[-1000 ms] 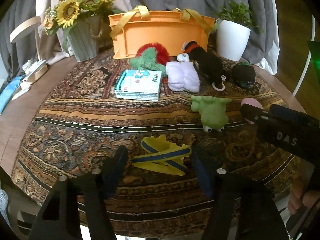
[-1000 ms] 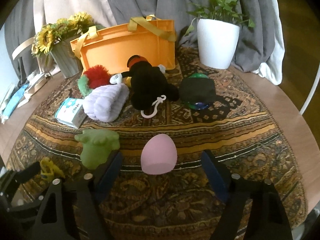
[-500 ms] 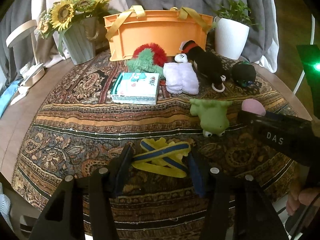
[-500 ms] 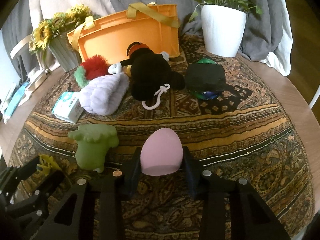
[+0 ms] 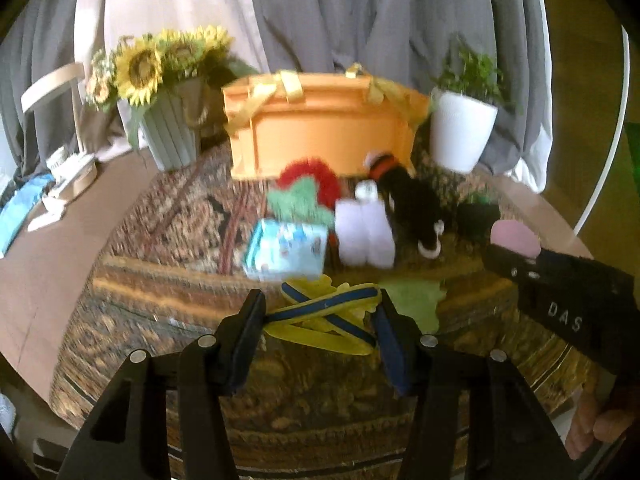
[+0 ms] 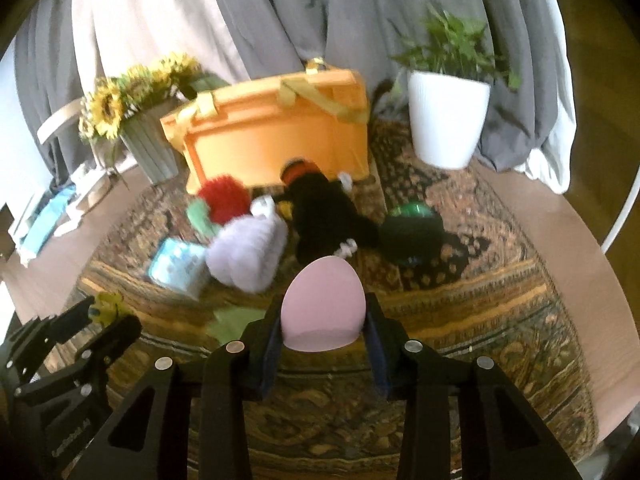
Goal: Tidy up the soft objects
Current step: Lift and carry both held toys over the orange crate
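Observation:
My left gripper (image 5: 320,320) is shut on a yellow soft toy with blue stripes (image 5: 324,314) and holds it above the patterned cloth. My right gripper (image 6: 323,324) is shut on a pink egg-shaped soft object (image 6: 323,312), also lifted; it shows in the left wrist view (image 5: 514,236). An orange basket with yellow handles (image 5: 324,128) stands at the back (image 6: 276,140). In front of it lie a red and green plush (image 5: 306,188), a lilac plush (image 5: 364,236), a black plush (image 5: 412,204) and a green frog plush (image 5: 412,300).
A tissue pack (image 5: 286,250) lies left of the lilac plush. A dark green ball-like thing (image 6: 412,232) lies right of the black plush. A sunflower vase (image 5: 168,128) stands back left, a white plant pot (image 5: 462,132) back right. The round table's edge (image 5: 40,264) is close around.
Both grippers closed on their objects and lifted them off the cloth. The views have tilted up and moved toward the basket.

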{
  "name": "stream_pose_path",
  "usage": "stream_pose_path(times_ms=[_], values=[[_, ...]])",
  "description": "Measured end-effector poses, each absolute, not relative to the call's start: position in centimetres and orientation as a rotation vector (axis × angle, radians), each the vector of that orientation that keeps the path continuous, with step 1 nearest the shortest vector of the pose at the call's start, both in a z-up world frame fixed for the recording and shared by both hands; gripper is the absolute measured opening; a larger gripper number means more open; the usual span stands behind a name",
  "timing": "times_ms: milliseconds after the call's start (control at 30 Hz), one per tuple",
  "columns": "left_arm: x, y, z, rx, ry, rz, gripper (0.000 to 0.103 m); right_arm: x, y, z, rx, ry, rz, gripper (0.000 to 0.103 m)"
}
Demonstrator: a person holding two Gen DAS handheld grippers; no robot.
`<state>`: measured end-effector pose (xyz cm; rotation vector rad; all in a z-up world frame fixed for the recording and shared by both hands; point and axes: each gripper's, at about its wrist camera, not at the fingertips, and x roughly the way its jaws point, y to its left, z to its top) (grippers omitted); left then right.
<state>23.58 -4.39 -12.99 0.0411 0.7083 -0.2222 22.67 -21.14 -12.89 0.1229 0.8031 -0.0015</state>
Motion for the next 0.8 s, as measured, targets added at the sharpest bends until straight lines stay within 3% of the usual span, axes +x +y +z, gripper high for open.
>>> stream_pose_path(times_ms=[367, 800], values=[[27.4, -1.9, -6.0, 0.057, 0.566, -0.274, 0.054, 25.1, -17.9, -6.9, 0.121, 0.694, -0.018, 0.038], [31.9, -1.0, -1.7, 0.058, 0.446, -0.326, 0.054, 29.2, -17.2, -2.8, 0.135, 0.580, -0.061, 0.038]])
